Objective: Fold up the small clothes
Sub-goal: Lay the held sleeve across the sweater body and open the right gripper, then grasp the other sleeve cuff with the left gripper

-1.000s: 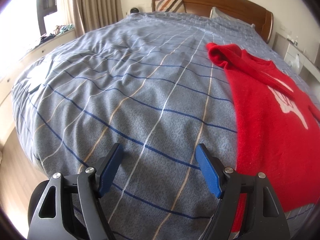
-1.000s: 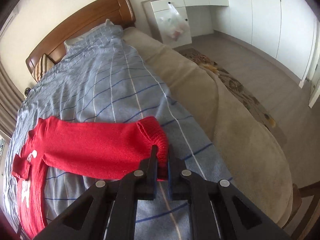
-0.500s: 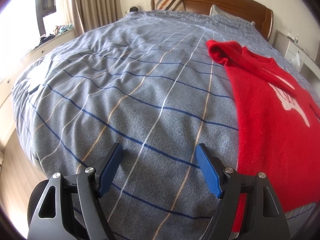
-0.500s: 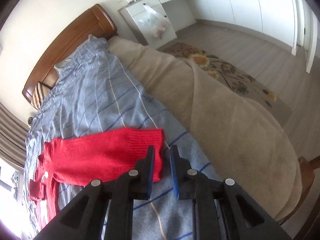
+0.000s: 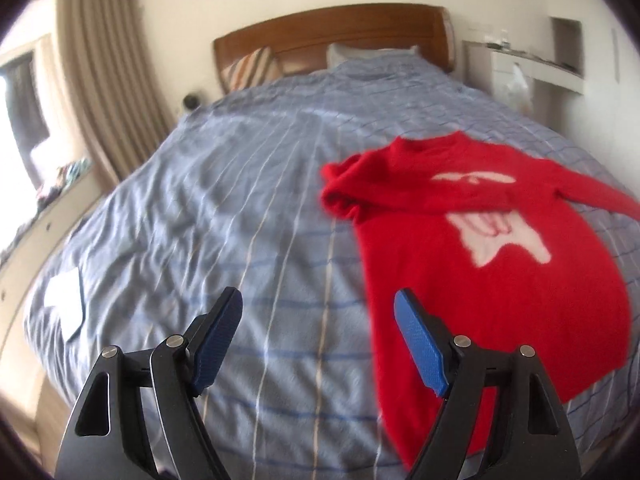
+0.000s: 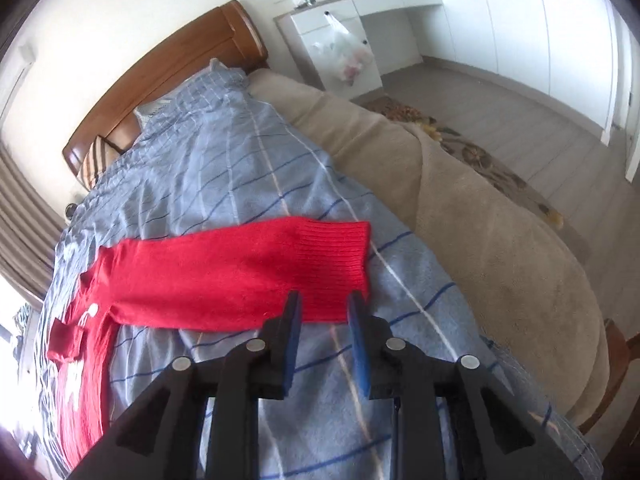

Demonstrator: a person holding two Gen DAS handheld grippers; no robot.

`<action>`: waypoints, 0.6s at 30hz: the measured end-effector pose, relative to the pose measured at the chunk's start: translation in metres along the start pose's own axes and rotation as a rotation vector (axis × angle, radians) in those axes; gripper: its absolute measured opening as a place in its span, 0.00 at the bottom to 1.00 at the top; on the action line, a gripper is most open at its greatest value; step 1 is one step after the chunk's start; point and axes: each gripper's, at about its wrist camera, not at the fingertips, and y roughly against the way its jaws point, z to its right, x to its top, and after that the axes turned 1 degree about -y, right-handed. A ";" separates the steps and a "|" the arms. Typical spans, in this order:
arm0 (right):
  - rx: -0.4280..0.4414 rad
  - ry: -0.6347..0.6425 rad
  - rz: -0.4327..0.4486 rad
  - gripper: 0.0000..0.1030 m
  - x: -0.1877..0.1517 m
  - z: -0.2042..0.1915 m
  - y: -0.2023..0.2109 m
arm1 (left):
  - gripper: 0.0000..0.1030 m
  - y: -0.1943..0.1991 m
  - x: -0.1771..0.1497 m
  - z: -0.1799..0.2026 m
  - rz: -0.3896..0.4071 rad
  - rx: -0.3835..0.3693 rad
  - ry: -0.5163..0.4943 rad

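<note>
Left gripper gapes wide, right gripper part-open, neither holding the red sweater

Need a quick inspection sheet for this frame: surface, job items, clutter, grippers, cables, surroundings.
Surface: blue striped bedspread on the bed, wrinkled.
Job's things: red sweater lies front up, one sleeve folded across the chest, the other sleeve stretched flat sideways.
Clutter: white flat item near the bed's left edge; too blurred to identify.
Grippers: left gripper open, above bare bedspread; right gripper open, empty, at the sleeve cuff.
Cables: nothing seen.
Surroundings: wooden headboard, curtain, beige blanket, white cabinet with plastic bag.
</note>
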 end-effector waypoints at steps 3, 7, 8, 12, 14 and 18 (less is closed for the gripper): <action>0.032 0.071 0.010 0.37 -0.027 -0.018 0.013 | 0.81 -0.022 0.047 0.056 0.030 -0.127 -0.265; 0.033 0.138 -0.023 0.37 -0.063 -0.036 0.009 | 0.78 -0.082 0.073 0.127 -0.049 -0.240 -0.560; 0.044 0.130 -0.031 0.37 -0.066 -0.038 0.009 | 0.71 -0.098 0.076 0.139 -0.082 -0.256 -0.605; 0.060 0.094 0.000 0.40 -0.070 -0.038 0.007 | 0.69 -0.136 0.076 0.176 -0.156 -0.287 -0.701; 0.058 0.078 0.004 0.40 -0.075 -0.037 0.005 | 0.69 -0.148 0.076 0.186 -0.166 -0.280 -0.713; 0.065 0.055 0.032 0.40 -0.080 -0.037 0.007 | 0.05 -0.166 0.081 0.188 -0.214 -0.345 -0.606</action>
